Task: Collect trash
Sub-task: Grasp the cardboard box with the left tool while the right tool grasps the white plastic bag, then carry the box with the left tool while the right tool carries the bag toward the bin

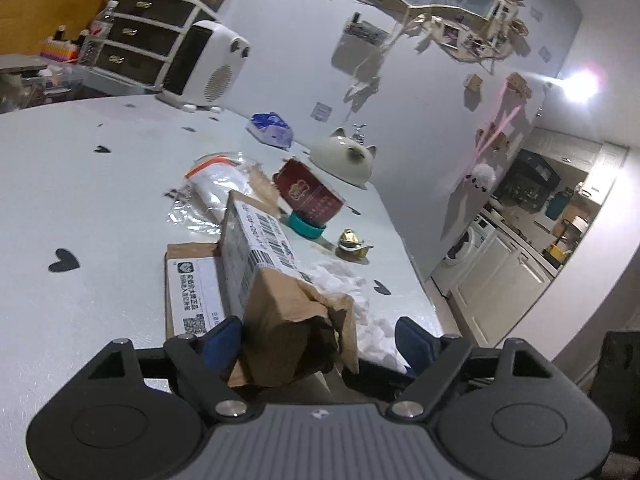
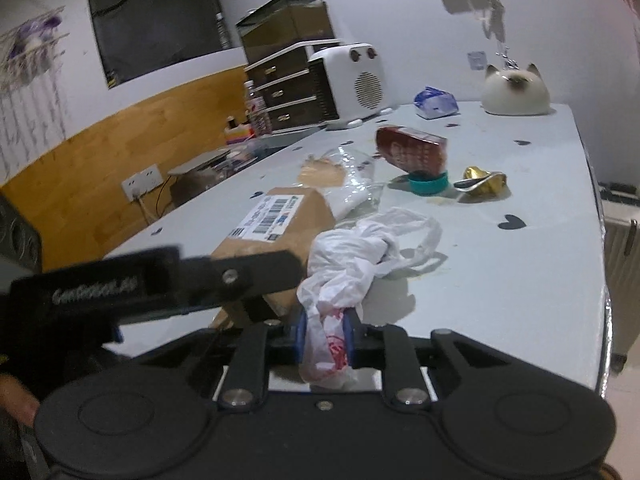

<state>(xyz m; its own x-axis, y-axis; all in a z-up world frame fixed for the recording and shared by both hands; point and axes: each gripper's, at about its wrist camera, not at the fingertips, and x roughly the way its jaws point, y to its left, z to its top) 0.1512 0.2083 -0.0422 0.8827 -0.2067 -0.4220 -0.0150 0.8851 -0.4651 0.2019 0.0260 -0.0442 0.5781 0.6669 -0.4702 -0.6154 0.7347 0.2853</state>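
My right gripper (image 2: 325, 334) is shut on a crumpled white plastic bag (image 2: 360, 256) that trails onto the white table (image 2: 520, 280). My left gripper (image 1: 320, 340) is open, its fingers on either side of the torn end of a brown cardboard parcel (image 1: 276, 312) with a barcode label; the parcel also shows in the right wrist view (image 2: 280, 220). Beyond lie a red packet (image 1: 308, 194) on a teal lid (image 1: 306, 230), a crushed gold wrapper (image 1: 352, 242) and a clear plastic bag (image 1: 216, 188). The white bag shows beside the parcel (image 1: 360, 300).
A flat labelled box (image 1: 192, 288) lies under the parcel. A white fan heater (image 1: 204, 64), a drawer unit (image 1: 136, 28), a blue tissue pack (image 1: 270, 128) and a cat-shaped ceramic (image 1: 344, 156) stand at the table's far side. The table edge drops off on the right.
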